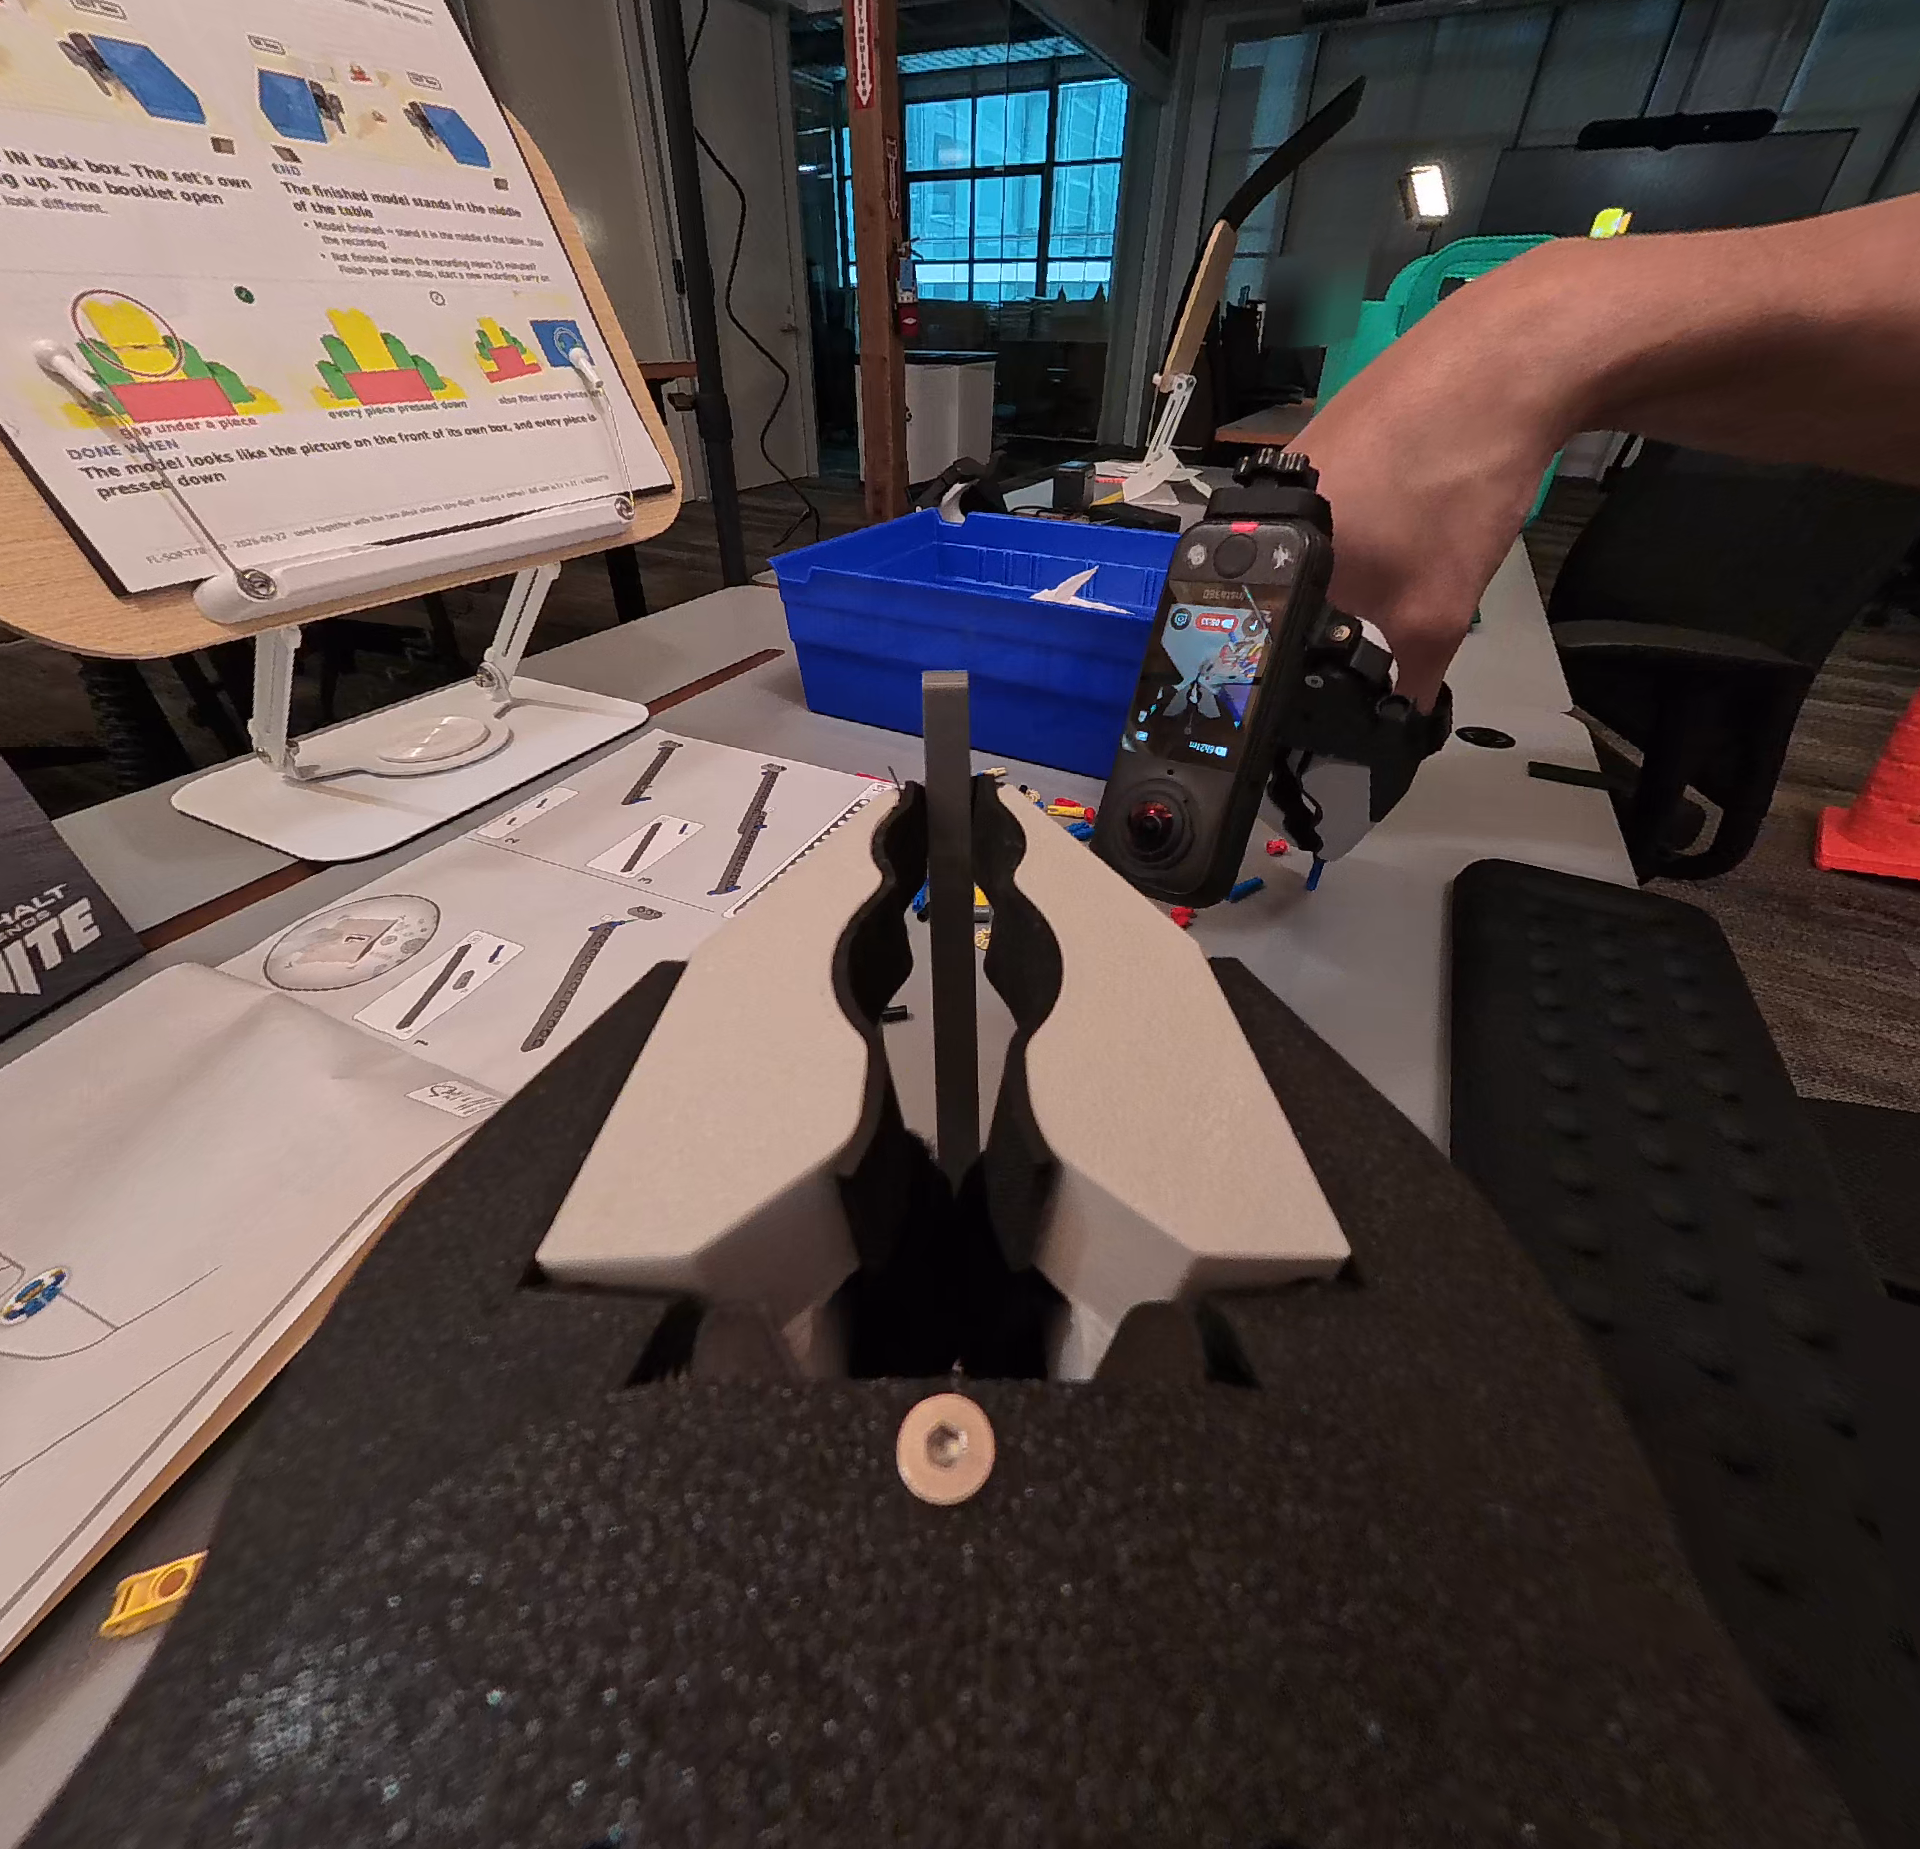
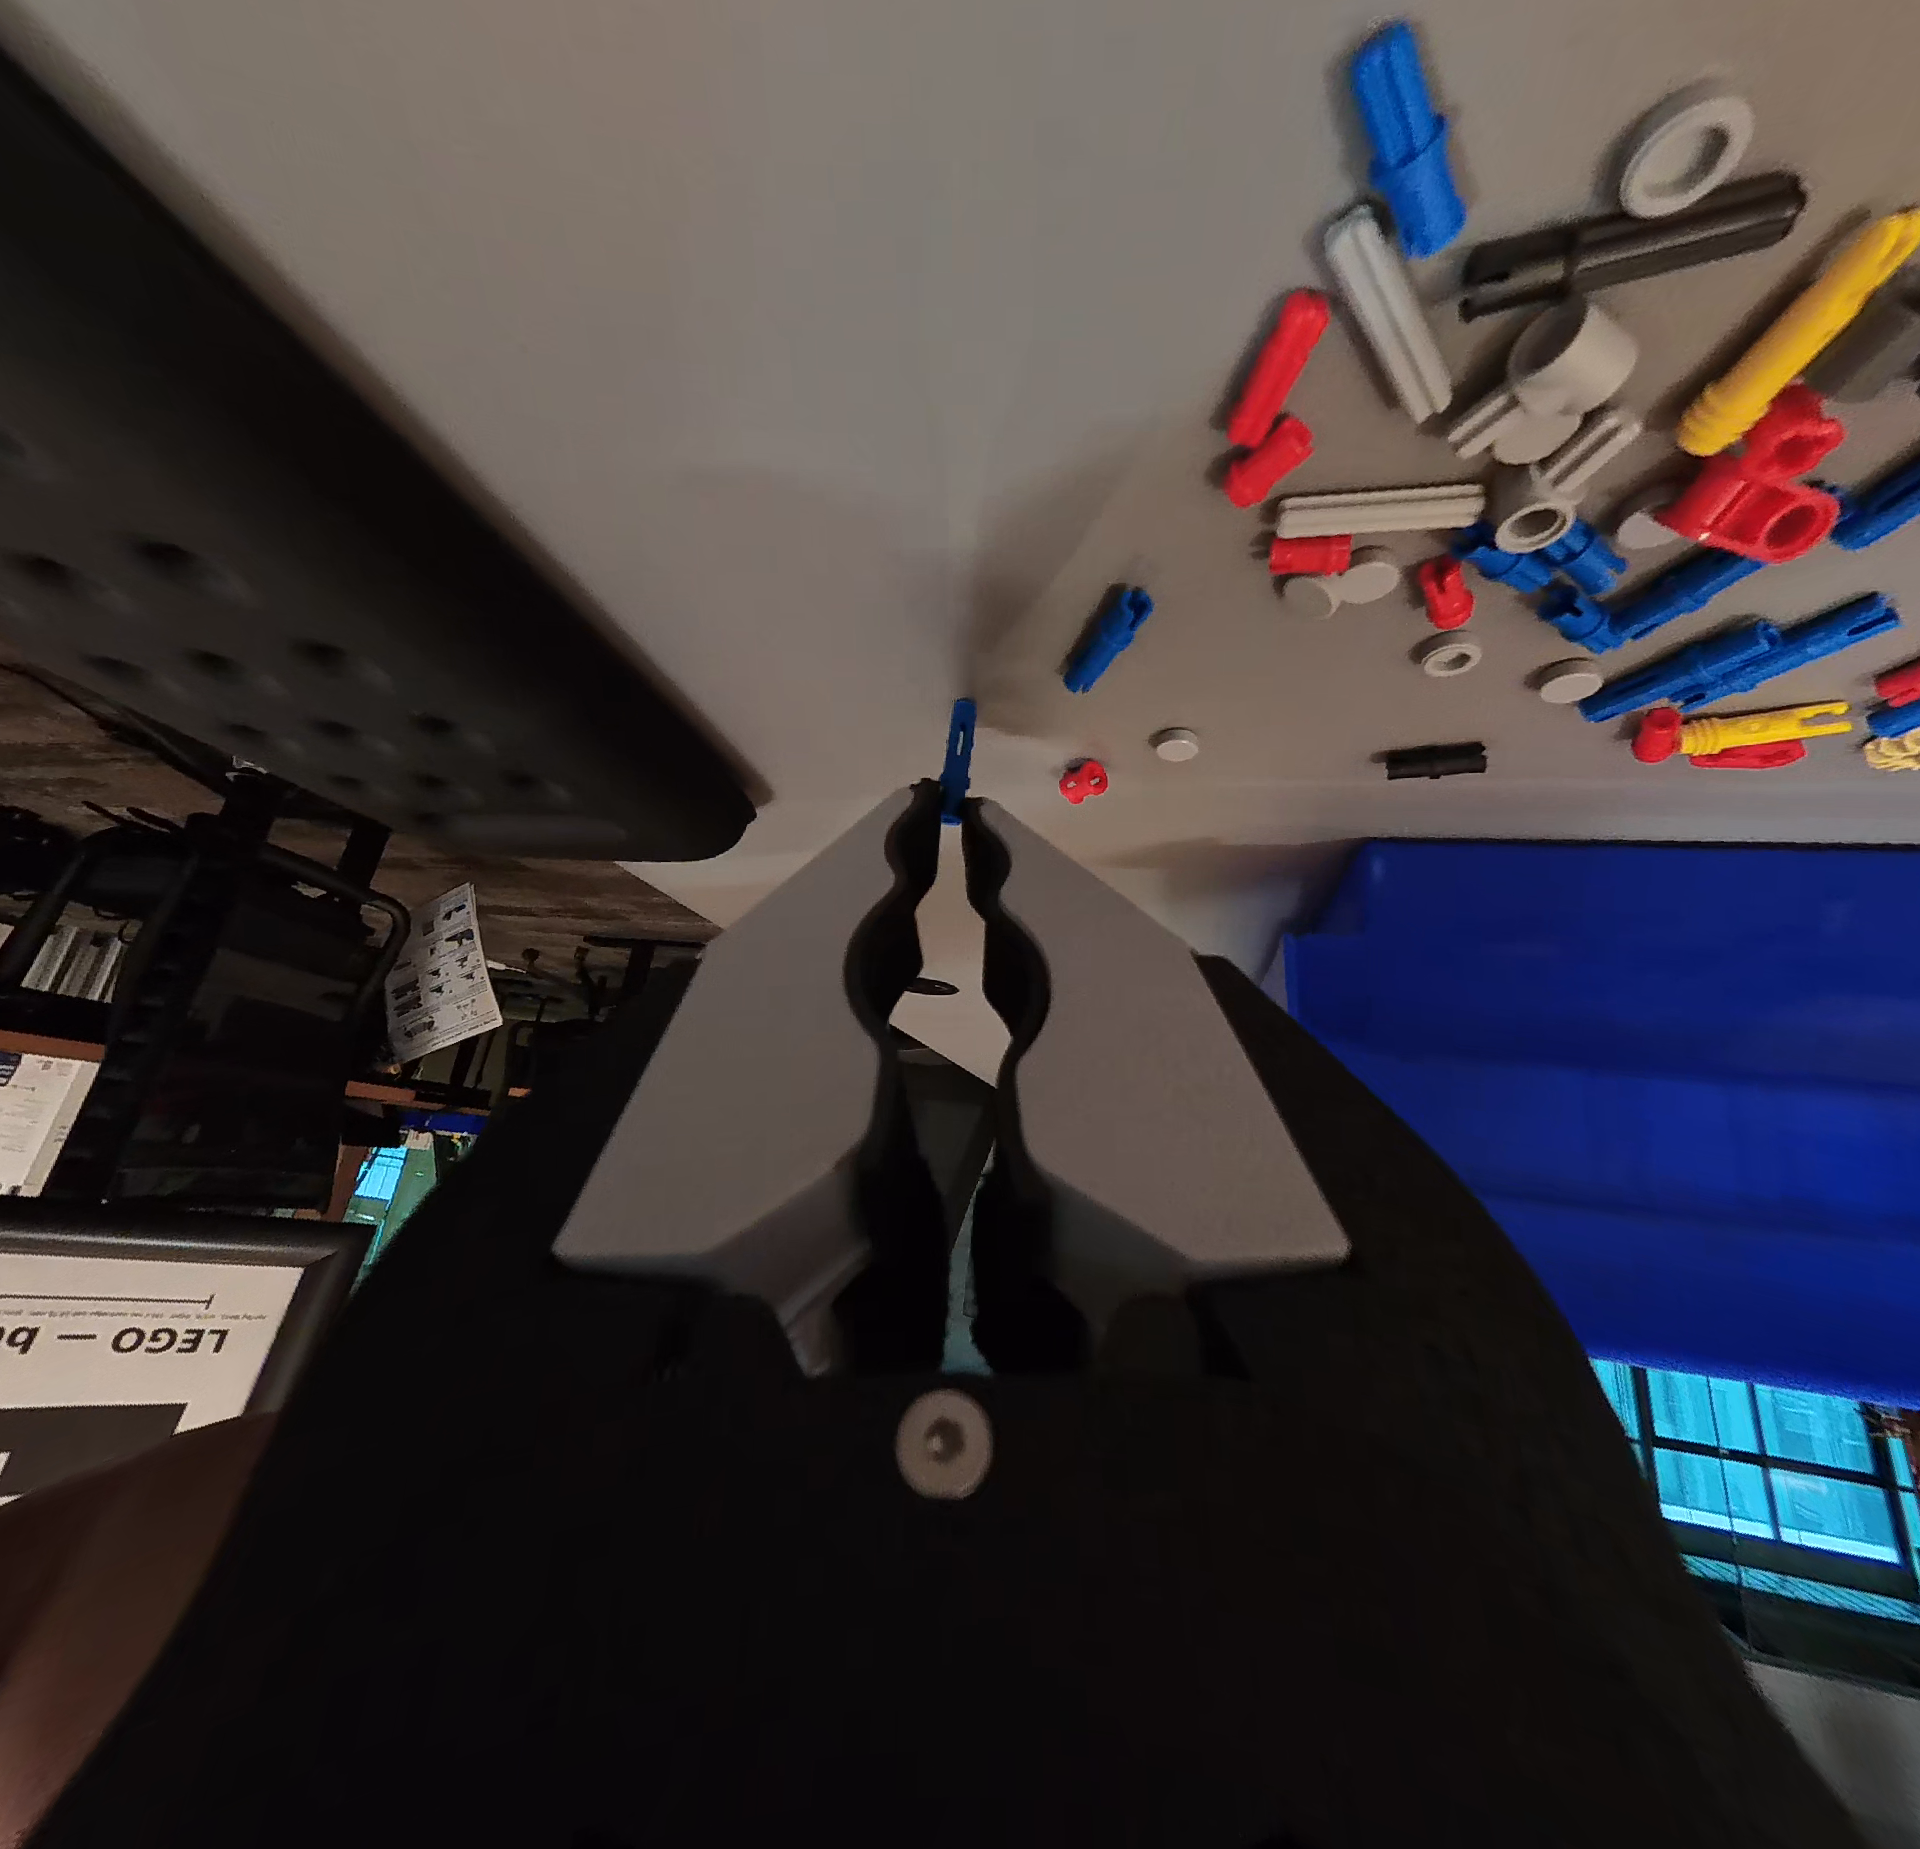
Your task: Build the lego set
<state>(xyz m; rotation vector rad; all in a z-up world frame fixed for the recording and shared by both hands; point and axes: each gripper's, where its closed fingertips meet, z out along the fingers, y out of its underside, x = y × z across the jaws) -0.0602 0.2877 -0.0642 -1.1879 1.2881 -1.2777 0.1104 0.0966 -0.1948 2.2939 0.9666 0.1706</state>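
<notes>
My left gripper [image 1: 948, 797] is shut on a long dark grey beam [image 1: 948, 864] that sticks out past the fingertips, held above the open instruction booklet [image 1: 582, 926]. In the left wrist view the right gripper [image 1: 1325, 843] shows farther off, held by a hand and pointing down at the loose pieces. My right gripper [image 2: 948, 800] is shut on a small blue pin [image 2: 956, 755], held just over the grey table [image 2: 727, 293]. The pile of red, blue, yellow and grey pins and axles [image 2: 1558, 449] lies to its right.
A blue bin [image 1: 966, 625] stands behind the pieces; it also shows in the right wrist view [image 2: 1610, 1072]. A sheet on a wooden stand [image 1: 312, 293] is at the left. A black pad [image 1: 1662, 1176] lies on the right. A yellow piece [image 1: 151, 1591] lies near the booklet's edge. An orange cone [image 1: 1881, 812] stands on the floor. There is about 30 cm between the tips of the two grippers.
</notes>
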